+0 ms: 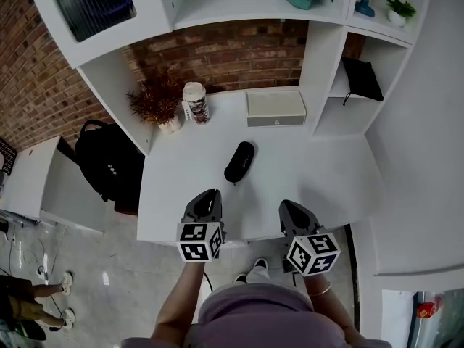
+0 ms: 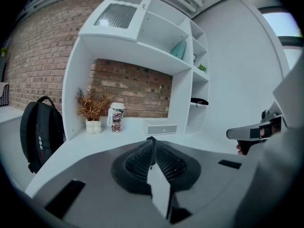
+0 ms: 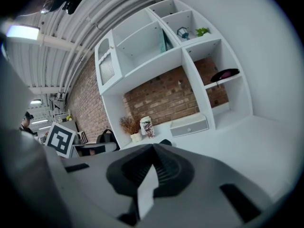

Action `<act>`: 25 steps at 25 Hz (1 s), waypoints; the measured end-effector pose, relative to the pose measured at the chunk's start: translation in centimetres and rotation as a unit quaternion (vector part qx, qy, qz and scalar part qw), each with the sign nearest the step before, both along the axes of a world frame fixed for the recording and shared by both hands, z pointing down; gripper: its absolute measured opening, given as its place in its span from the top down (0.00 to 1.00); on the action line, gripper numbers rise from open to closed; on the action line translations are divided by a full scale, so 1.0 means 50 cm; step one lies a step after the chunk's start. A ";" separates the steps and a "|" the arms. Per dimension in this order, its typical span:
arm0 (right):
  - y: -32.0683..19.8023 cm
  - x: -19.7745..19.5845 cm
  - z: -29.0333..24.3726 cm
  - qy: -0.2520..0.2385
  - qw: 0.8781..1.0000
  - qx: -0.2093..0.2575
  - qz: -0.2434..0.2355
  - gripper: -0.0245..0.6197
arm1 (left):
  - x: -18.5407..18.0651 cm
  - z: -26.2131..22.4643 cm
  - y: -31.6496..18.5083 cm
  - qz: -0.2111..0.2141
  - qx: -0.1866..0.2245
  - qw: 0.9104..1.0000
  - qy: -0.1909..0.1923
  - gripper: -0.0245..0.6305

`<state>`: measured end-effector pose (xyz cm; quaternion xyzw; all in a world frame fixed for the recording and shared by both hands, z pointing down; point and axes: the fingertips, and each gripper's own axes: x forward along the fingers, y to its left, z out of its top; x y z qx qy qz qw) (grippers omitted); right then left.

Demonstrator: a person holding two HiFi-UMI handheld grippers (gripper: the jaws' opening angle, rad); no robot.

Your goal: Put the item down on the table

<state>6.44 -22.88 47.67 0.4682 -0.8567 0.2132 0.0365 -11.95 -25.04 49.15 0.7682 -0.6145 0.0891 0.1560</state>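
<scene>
We see the black oblong item (image 1: 240,162) lying flat on the white table (image 1: 319,169), about midway between the near edge and the far wall. It is long and narrow with rounded ends, and its matte dark surface has a faint sheen along the top. It lies at a slant, with the far end angled a little to the right. Nothing touches it, and bare tabletop shows all around it.

Our left gripper (image 1: 210,194) sits at the near edge of the table, to the near left of the item and apart from it. In the left gripper view its ribbed jaws are pressed together with nothing between them (image 2: 152,144). Our right gripper (image 1: 290,205) is level with it at the near edge, to the near right of the item. Its own view shows its jaws also closed on nothing (image 3: 154,148).

Along the far side of the table, left of the item, stand a dried plant (image 1: 156,101) in a pale vase and a patterned cup (image 1: 195,103) just beside it. A white drawer box (image 1: 275,108) sits further right. A black backpack (image 1: 109,162) rests beyond the table's left edge.
</scene>
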 end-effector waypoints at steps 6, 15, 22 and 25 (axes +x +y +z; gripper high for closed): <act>0.006 -0.004 -0.003 0.002 1.000 0.003 -0.006 0.97 | -0.009 -0.008 0.036 -0.014 0.012 1.000 0.012 0.96; 0.009 -0.003 -0.011 -0.002 1.000 0.011 -0.009 0.97 | -0.028 -0.011 0.073 -0.035 0.020 0.999 0.023 0.96; 0.015 -0.010 -0.012 0.006 1.000 0.014 -0.022 0.97 | -0.027 -0.013 0.079 -0.036 0.023 0.999 0.023 0.96; 0.013 -0.009 -0.015 0.007 1.000 0.017 -0.022 0.97 | -0.023 -0.014 0.078 -0.035 0.024 0.999 0.024 0.96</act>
